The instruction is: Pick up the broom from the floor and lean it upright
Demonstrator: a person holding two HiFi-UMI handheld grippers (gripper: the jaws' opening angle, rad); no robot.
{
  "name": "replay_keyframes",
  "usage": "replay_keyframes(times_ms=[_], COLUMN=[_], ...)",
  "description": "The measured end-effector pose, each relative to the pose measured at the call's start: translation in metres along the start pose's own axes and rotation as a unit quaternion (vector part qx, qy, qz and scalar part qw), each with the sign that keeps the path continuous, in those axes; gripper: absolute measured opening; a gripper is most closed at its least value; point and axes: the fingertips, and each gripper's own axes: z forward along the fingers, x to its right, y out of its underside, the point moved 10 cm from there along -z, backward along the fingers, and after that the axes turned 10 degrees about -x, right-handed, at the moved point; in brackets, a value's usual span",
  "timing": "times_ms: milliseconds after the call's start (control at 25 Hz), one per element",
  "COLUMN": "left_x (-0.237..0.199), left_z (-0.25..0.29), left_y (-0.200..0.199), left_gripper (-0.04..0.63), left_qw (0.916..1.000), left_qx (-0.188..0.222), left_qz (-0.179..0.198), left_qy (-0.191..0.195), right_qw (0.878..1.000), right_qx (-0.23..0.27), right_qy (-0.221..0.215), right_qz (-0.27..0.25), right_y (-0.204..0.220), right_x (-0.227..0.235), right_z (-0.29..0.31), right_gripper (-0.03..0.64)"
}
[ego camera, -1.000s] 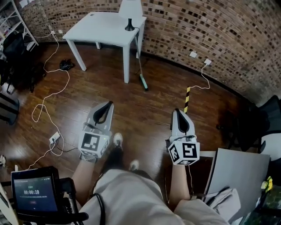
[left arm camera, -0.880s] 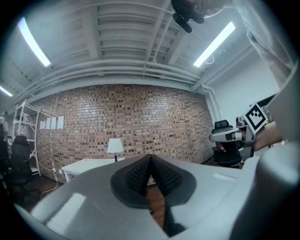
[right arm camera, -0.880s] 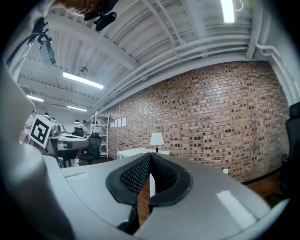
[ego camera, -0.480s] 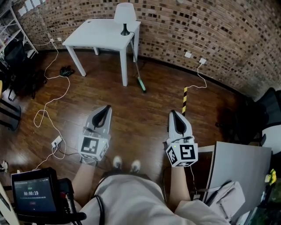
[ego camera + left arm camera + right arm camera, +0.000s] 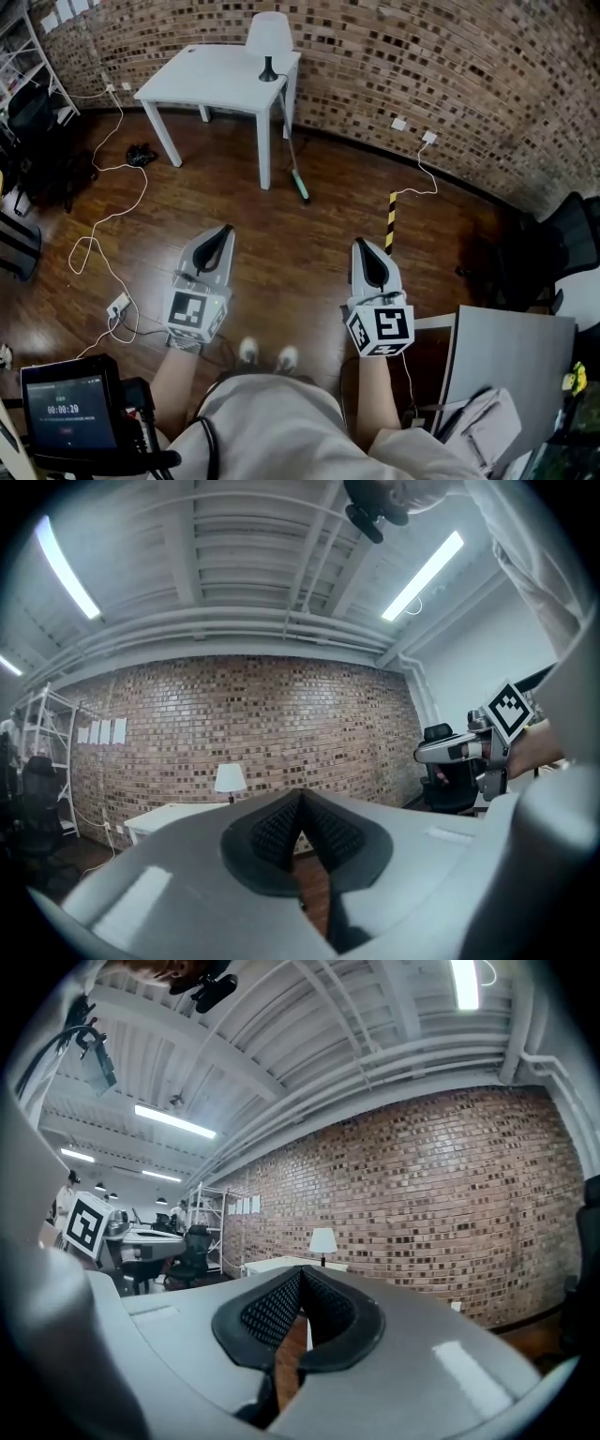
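The broom (image 5: 294, 159) stands upright, its thin handle resting against the right edge of the white table (image 5: 211, 73) and its green head (image 5: 303, 192) on the wooden floor. Both grippers hover well short of it, over the floor in front of the person's feet. My left gripper (image 5: 224, 231) points level toward the table, jaws closed together with nothing between them. My right gripper (image 5: 362, 246) is likewise shut and holds nothing. In the left gripper view the black pads (image 5: 279, 829) meet, and in the right gripper view the pads (image 5: 274, 1309) meet too.
A white lamp (image 5: 269, 36) stands on the table. White cables (image 5: 98, 246) and a power strip (image 5: 117, 304) lie at the left. A yellow-black striped bar (image 5: 390, 219) lies ahead of my right gripper. A grey board (image 5: 511, 361) and a black chair (image 5: 567, 239) stand at the right.
The person's feet have come together side by side. Both grippers sit a little lower in the head view, farther from the table and broom. Their jaws stay closed.
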Motion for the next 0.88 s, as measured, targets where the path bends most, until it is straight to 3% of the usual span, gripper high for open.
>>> replay_keyframes(times_ms=[880], left_x=[-0.024], left_z=[-0.004], left_y=[0.006], left_gripper=[0.0], left_qw=[0.9997], left_qx=[-0.004], left_qz=[0.0], left_qy=[0.022], right_qw=[1.0], right_qx=[-0.008], right_qy=[0.02], right_qz=[-0.003], right_y=[-0.004], right_x=[-0.025], right_z=[0.015], right_gripper=[0.011])
